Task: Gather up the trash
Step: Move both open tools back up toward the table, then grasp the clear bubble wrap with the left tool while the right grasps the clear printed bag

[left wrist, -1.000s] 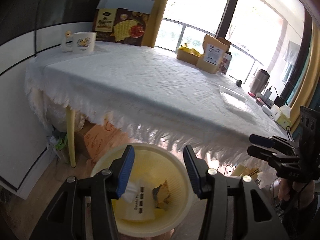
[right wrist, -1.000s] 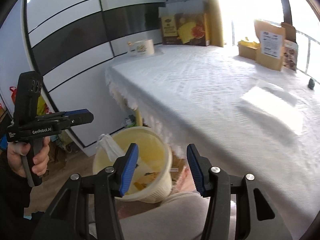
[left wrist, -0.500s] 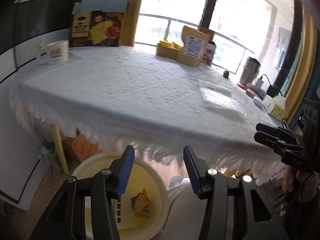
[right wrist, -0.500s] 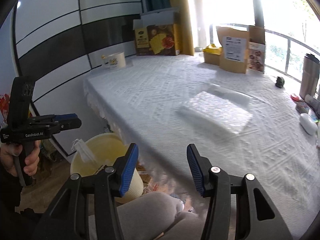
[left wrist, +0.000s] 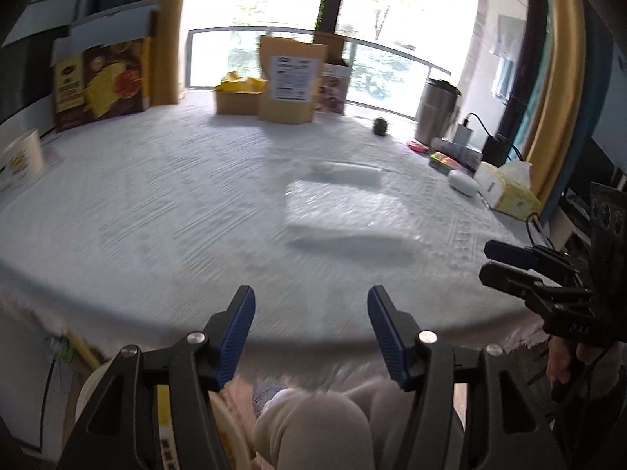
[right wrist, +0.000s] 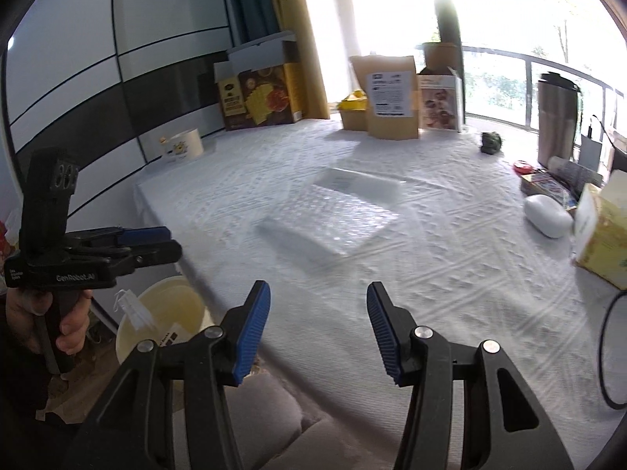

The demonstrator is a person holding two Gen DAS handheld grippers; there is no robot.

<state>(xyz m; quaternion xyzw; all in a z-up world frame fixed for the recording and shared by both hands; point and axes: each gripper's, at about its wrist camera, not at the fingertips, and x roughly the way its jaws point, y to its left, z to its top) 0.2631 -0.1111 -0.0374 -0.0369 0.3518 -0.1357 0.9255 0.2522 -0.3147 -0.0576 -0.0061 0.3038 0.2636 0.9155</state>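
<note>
Two grippers are up over the near edge of the counter, which wears a white embossed cloth. The left gripper has its jaws apart with nothing between them, and they have just been opening wider; the right gripper also has its jaws apart and empty. On the cloth lie two pieces of clear packaging: a flat sheet of bubble wrap, its rows of small bubbles catching the light, lying toward the middle of the counter, and just behind it, touching or overlapping, a smooth translucent plastic bag. Whether they are joined cannot be told. Below the counter's left edge stands one pale yellow bin with paper scraps inside. Along the far side stand one printed cracker box, one white cup, one kraft pouch with a white label and one steel tumbler. At the right sits one tissue box beside one white oval case.
</note>
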